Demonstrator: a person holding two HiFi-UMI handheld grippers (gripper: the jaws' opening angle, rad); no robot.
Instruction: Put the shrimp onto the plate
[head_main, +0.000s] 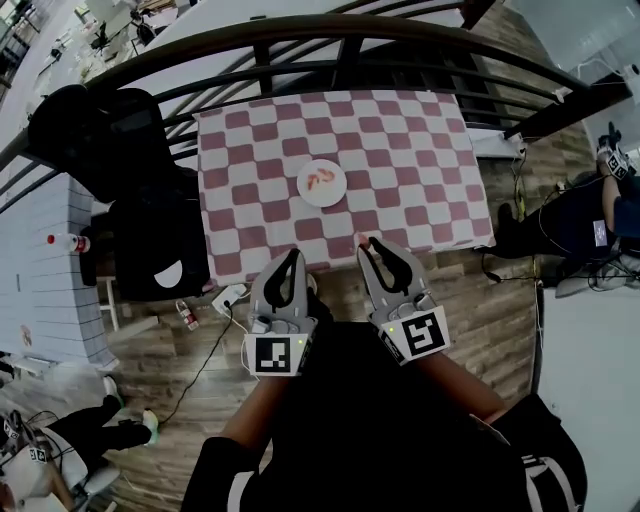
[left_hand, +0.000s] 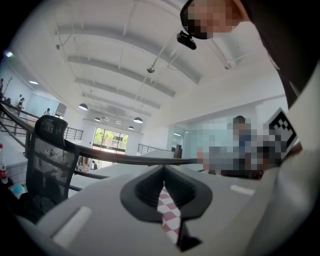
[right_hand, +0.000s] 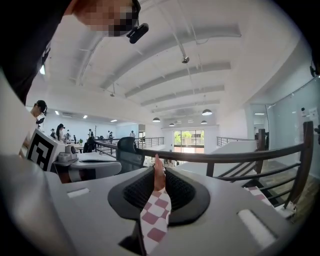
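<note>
Between the right tongs (right_hand: 160, 170) — one shrimp (right_hand: 158, 180), clamped; plate (head_main: 322, 201) ahead.

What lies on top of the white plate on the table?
Orange shrimp lie on the plate, near its middle; they are too small to count. The plate hides the checkered cloth beneath it.

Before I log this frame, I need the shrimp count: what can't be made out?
Shrimp on the plate: head view, too small to count.
Pink piece pinched by the right gripper: mostly hidden between its jaws, unidentifiable.
Plate in both gripper views: hidden behind the jaws.
</note>
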